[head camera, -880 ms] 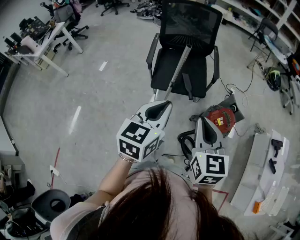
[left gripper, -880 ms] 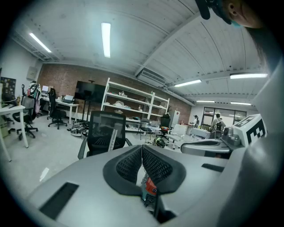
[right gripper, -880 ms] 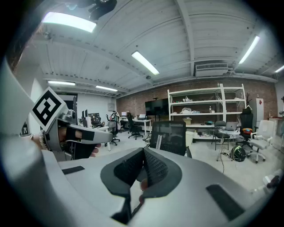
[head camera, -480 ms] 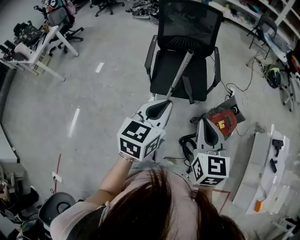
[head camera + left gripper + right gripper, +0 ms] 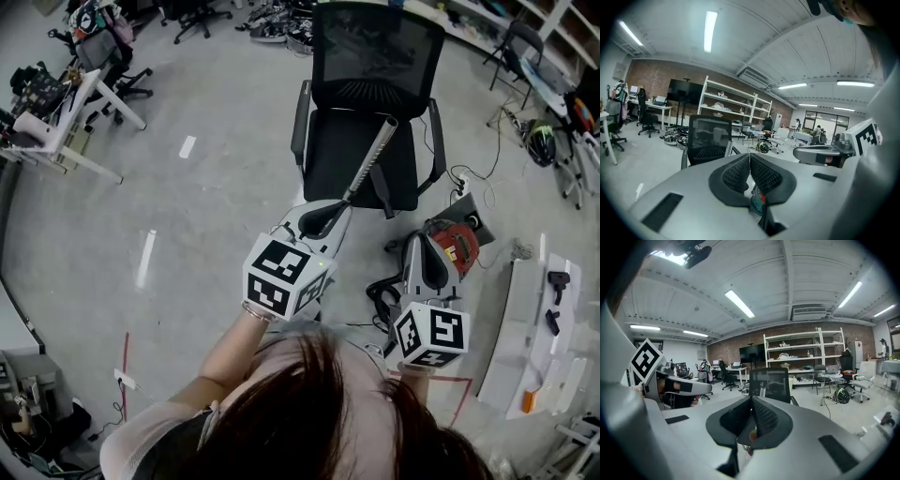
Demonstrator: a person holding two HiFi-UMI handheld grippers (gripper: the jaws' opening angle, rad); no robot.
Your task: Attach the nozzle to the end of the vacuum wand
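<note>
Left gripper (image 5: 330,216) and right gripper (image 5: 429,255) are both closed on nothing. In each gripper's own view the ribbed pads meet with no part between them, left (image 5: 750,161) and right (image 5: 751,404). Both hang in front of the chair (image 5: 375,56), short of it, so the joining has not begun.

The wand (image 5: 373,157) leans across the chair seat, with its upper end against the backrest. Its lower end is hidden behind the left gripper. Right of the chair, on the floor, sits the red vacuum (image 5: 453,242). Further right of the chair a white board (image 5: 520,328) carries two black parts (image 5: 558,278). I take one of them for the nozzle, but I cannot tell which.

To do this step well, I would open each pair of jaws before reaching, since closed pads would only knock a part aside. The wand looks likely to roll or slide off the seat if nudged. I would clamp it across its width, close to the free end, so that end stays steady. The nozzle should be taken by its body, leaving its socket clear. Line the socket up with the wand's axis first, then push straight along it rather than at an angle. A skewed push would probably jam the nozzle or twist the tube in the pads.
</note>
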